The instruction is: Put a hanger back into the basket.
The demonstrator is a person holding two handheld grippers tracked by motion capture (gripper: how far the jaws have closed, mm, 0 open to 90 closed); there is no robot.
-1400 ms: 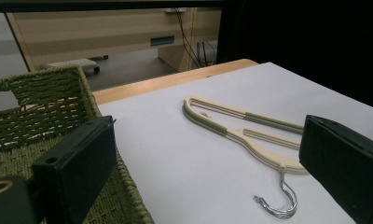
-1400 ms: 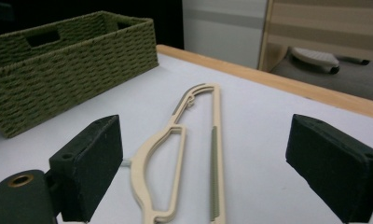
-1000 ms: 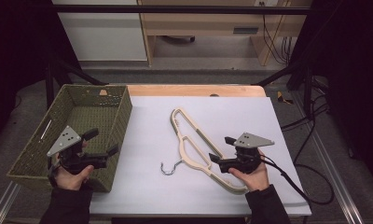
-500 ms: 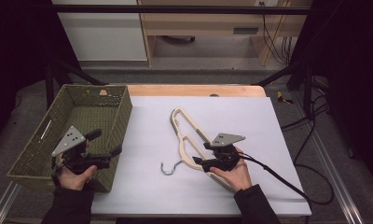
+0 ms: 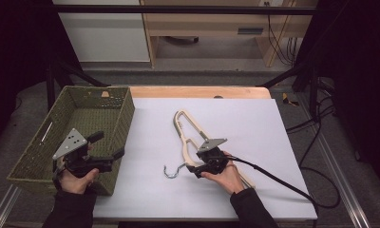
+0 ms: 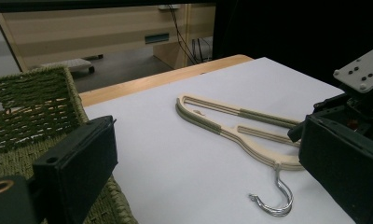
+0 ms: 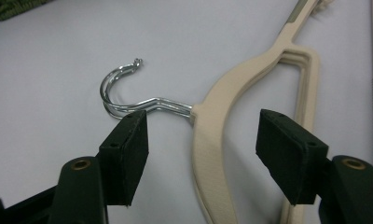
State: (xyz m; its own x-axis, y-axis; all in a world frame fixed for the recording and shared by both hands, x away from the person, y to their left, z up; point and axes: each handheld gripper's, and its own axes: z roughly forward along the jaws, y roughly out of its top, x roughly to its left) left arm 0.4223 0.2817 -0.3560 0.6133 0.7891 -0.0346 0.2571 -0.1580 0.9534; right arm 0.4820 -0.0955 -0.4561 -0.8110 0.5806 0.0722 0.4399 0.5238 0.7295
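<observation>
floor (image 5: 216,76): grey | cabinet (image 5: 105,35): white | desk (image 5: 212,23): wooden

Even overhead light makes the white table (image 5: 254,128) the brightest area in the high view, while the sides fall off into near-black and shadows on the surface stay faint and soft. In the left gripper view the near jaws are dark and blurred, the hanger (image 6: 231,126) is fairly sharp, and the far furniture is soft. In the right gripper view the chrome hook (image 7: 124,93) carries small glints, the surface looks greyish, and the picture is slightly grainy.
</observation>
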